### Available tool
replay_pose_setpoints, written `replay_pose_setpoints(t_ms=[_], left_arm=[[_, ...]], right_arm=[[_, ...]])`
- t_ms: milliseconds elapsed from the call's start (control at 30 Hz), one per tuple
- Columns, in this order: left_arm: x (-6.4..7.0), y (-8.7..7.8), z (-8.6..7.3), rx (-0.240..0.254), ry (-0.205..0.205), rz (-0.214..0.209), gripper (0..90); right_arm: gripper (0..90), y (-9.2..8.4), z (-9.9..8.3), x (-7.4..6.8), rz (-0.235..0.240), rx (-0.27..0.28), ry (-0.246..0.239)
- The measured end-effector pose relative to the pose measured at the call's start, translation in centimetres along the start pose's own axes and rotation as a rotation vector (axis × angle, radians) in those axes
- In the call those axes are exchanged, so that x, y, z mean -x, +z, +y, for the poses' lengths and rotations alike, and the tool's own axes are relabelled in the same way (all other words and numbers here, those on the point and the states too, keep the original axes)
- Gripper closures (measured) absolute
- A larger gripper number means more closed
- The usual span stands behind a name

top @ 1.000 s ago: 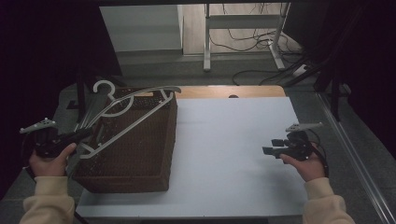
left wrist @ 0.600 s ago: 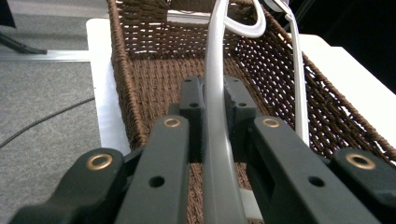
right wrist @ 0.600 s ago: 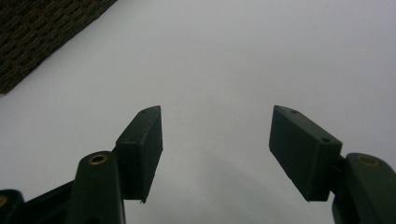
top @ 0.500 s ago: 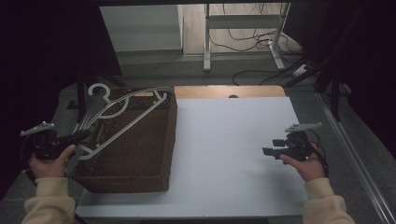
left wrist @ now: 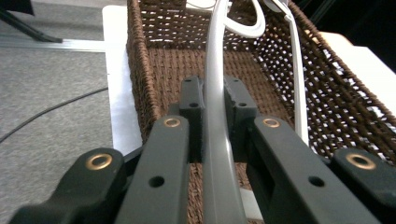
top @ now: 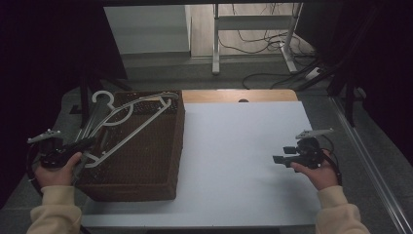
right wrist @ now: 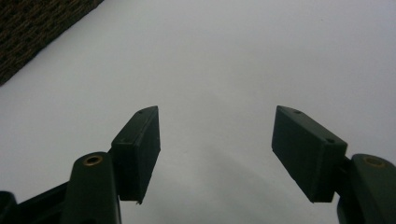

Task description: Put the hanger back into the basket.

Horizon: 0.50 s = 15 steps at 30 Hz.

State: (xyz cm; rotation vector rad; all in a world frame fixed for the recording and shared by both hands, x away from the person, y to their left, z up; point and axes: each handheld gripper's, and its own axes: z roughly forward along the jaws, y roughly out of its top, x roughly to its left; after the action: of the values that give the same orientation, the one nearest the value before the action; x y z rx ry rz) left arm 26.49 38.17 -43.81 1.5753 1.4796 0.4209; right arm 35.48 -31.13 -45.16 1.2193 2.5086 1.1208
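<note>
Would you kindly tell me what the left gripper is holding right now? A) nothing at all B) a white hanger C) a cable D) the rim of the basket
B: in the left gripper view the left gripper has its jaws shut on the pale bar of the white hanger, which runs out over the basket.

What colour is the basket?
Dark brown wicker basket, seen best in the left gripper view.

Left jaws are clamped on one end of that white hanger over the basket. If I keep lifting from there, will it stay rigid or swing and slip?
The hanger looks like stiff moulded plastic, so it probably won't droop. Held by the left gripper near one end, it will likely lever downward at the hook. Its smooth, glossy arm may slide between the jaws, and could catch the wicker basket rim.
</note>
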Motion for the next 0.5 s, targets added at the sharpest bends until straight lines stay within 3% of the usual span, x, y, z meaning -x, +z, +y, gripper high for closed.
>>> replay_pose_setpoints(t_ms=[100,233,333,433,500], left_arm=[[0.1,0.0,0.0,-0.001,0.007,0.013,80.5],[0.0,0.3,-0.1,-0.024,-0.016,0.001,80.0],[0.2,0.5,-0.1,-0.056,0.002,0.001,79.5],[1.1,0.9,0.0,-0.107,0.040,0.030,79.3],[1.3,0.9,0.1,-0.112,0.044,0.029,79.4]], right_arm=[[32.4,0.1,0.0,-0.1,-0.001,-0.006,-0.004],[32.4,0.2,-0.1,0.0,-0.002,-0.013,-0.006],[32.4,0.2,-0.1,-0.1,-0.002,-0.017,-0.010],[32.4,0.3,-0.1,-0.1,0.000,-0.023,-0.010],[32.4,0.4,-0.1,-0.1,0.001,-0.024,-0.012]])
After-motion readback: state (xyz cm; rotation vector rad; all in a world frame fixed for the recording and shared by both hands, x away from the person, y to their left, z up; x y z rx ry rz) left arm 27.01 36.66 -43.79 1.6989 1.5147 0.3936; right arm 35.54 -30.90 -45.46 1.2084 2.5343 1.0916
